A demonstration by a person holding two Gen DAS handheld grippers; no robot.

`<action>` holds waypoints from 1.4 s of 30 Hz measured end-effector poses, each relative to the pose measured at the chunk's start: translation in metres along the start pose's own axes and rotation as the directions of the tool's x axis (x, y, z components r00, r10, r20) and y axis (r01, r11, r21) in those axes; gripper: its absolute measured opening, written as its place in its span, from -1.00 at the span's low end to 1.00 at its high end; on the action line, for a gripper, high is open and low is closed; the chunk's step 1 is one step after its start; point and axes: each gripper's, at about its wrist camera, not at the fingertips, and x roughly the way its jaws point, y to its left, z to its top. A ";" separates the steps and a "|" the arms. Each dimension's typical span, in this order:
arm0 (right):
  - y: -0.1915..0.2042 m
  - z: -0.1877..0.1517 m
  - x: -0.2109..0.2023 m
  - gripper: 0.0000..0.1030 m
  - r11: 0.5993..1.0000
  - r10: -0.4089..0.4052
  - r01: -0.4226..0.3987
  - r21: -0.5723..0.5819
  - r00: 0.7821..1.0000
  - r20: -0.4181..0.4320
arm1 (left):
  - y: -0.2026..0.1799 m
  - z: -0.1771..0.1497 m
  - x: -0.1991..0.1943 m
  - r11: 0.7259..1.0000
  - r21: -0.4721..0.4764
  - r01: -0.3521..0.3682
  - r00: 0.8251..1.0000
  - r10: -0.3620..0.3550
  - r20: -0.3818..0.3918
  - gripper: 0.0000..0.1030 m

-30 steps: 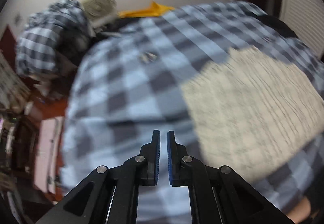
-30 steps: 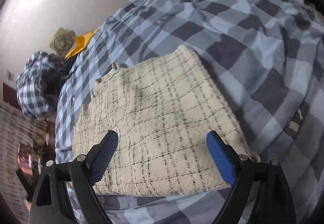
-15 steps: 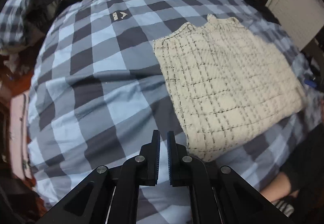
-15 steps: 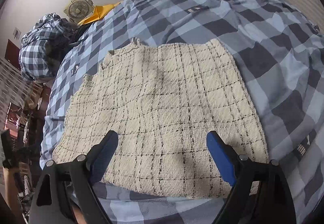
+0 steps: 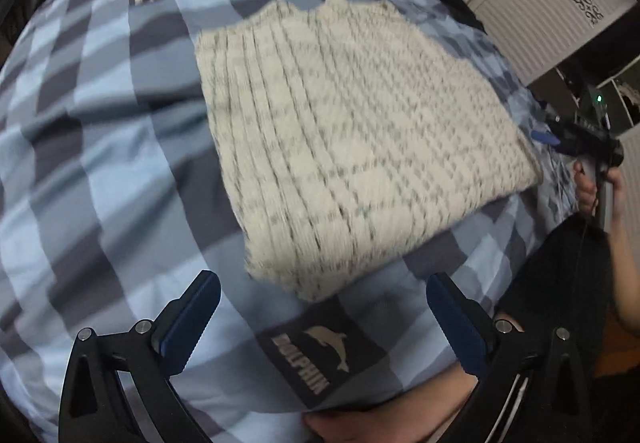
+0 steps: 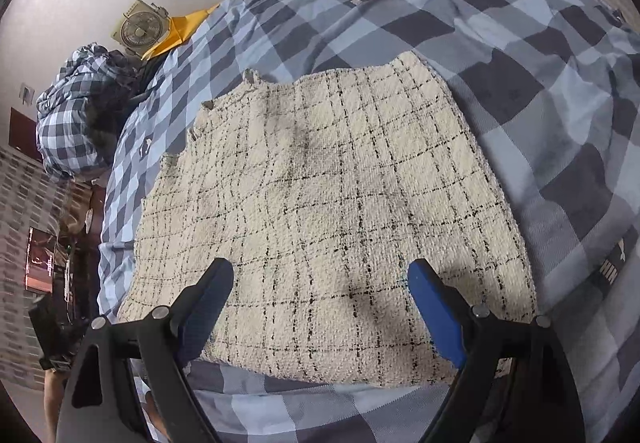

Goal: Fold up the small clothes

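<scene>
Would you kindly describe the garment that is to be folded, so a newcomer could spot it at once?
Look at the bed covered by the blue and grey checked duvet. Lying flat on it is the cream garment, roughly rectangular with a notched far edge. Its nubbly cream weave crossed by thin black grid lines sets it apart from the smooth, broad checks around it.

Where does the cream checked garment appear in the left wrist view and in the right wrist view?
Left wrist: cream checked garment fills centre and upper right, blurred, beyond the fingertips.
Right wrist: it fills the centre, reaching down between the fingers.
Shared landmark: blue-grey checked bedcover under the garment.
</scene>
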 end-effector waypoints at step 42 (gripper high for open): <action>0.000 -0.002 0.013 0.69 0.998 -0.064 0.064 -0.009 0.995 -0.077 | 0.007 -0.012 0.004 0.951 0.266 0.156 0.985 -0.168 0.025 0.58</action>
